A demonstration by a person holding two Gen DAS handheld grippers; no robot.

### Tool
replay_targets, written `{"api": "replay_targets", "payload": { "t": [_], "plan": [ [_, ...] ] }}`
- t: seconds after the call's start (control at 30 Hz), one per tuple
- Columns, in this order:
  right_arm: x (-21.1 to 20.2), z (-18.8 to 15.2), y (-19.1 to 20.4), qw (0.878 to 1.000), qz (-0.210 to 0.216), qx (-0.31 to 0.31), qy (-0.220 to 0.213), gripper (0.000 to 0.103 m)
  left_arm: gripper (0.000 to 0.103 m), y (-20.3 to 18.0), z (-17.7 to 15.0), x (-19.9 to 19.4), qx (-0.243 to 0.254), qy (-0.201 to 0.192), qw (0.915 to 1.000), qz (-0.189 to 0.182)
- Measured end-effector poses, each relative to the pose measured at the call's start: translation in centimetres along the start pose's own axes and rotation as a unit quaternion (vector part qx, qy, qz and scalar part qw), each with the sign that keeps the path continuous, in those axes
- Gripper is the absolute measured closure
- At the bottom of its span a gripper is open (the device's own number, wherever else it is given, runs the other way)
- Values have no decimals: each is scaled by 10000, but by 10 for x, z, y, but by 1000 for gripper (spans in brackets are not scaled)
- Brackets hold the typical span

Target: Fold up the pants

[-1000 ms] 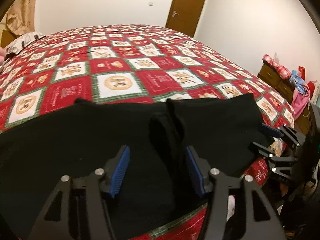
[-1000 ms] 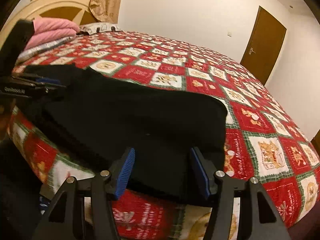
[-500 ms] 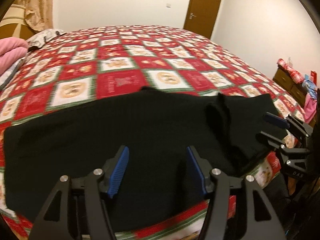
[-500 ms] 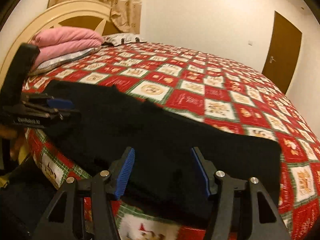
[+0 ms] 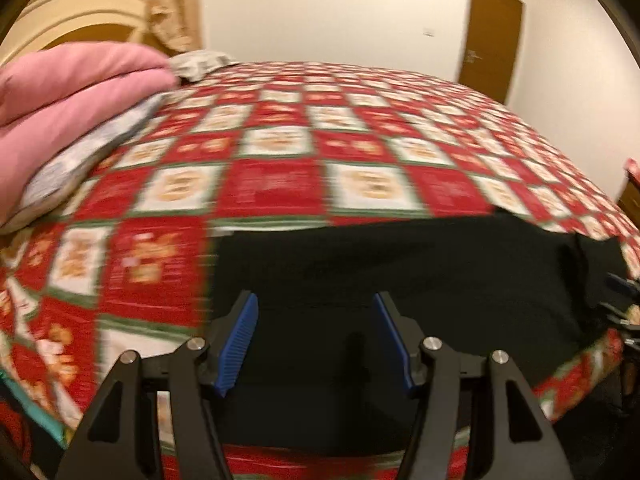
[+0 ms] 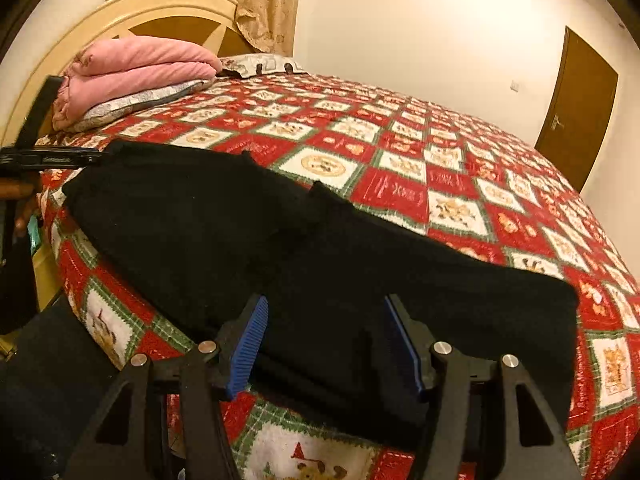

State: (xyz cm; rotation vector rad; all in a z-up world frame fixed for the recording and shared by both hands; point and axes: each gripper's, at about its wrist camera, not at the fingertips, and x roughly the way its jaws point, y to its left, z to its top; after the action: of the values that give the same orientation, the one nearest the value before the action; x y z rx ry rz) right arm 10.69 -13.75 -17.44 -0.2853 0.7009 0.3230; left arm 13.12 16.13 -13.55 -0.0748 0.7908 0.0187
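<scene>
Black pants (image 6: pixel 280 248) lie flat along the near edge of a bed with a red, white and green patterned quilt (image 6: pixel 460 184). They also show in the left wrist view (image 5: pixel 420 280). My left gripper (image 5: pixel 314 340) is open and empty, just above the pants' left end. My right gripper (image 6: pixel 324 344) is open and empty, above the near edge of the pants toward their right end. The left gripper's fingers also show at the left edge of the right wrist view (image 6: pixel 60 157), by the pants' far-left corner.
Folded pink bedding (image 6: pixel 136 72) on a pillow lies at the head of the bed, by the cream headboard (image 6: pixel 160 12). A brown door (image 6: pixel 576 112) stands in the far wall. The quilt stretches beyond the pants.
Both grippers have swung to the left along the pants. The left view now faces the pants' left end and the pink bedding; the right view shows the full length of the pants.
</scene>
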Motion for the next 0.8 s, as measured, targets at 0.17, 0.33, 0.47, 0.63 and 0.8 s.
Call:
{"api": "replay_targets", "payload": {
  "t": [0.17,0.33,0.47,0.63,0.8],
  "plan": [
    [1,-4,7,9999,-18,-143,44,42,41,29,-3,13,-379,54,9992,-82],
    [1,-7,12,9995,-94,-305,20,42,39,36,-5,23,-694,62,9963,-499],
    [0,-8,12,9996,-94,-281,9,42,40,38,-7,24,-746,-22,9949,-673],
    [0,-10,12,9996,-92,-271,11,43,56,42,-5,17,-841,17,9929,-837],
    [1,-11,12,9996,-89,-261,32,42,60,57,-9,21,-1071,14,9867,-1224]
  ]
}}
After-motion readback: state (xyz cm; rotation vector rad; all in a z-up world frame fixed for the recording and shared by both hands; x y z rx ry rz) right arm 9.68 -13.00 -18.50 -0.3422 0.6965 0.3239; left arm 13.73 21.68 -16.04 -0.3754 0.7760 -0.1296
